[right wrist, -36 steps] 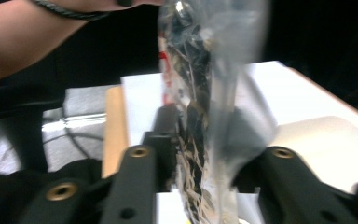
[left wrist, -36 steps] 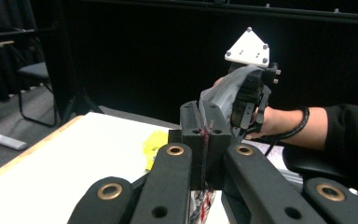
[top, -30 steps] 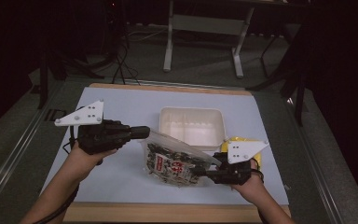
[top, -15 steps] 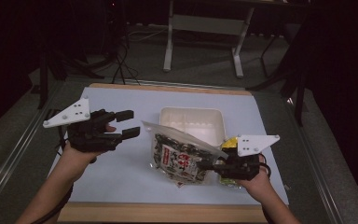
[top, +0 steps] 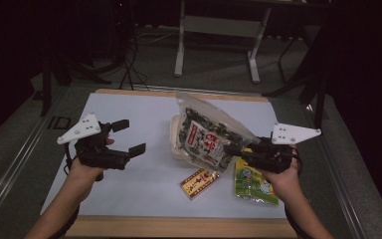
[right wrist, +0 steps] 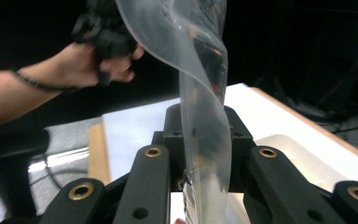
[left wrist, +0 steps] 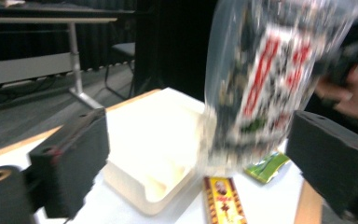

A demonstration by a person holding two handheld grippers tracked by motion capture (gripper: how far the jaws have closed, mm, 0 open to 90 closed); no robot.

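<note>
A clear bag of dark seaweed snacks (top: 205, 135) with a red and white label hangs upright over the table's middle. My right gripper (top: 233, 149) is shut on its lower right edge; in the right gripper view the jaws pinch the clear film (right wrist: 204, 135). My left gripper (top: 128, 137) is at the left, apart from the bag. Its jaws have just been opening and now stand wide with nothing between them. The left gripper view looks past its own two fingers (left wrist: 70, 161) to the bag (left wrist: 261, 84).
A white tray (top: 175, 144) stands behind the bag, also seen as a tray (left wrist: 149, 144) up close. A red and yellow packet (top: 199, 182) and a green and yellow packet (top: 253, 180) lie in front. The white mat (top: 144, 189) ends at a wooden edge.
The left gripper let go of the bag, opened wide and drew back to the left. The right gripper lifted the bag upright, uncovering the packets beneath.
</note>
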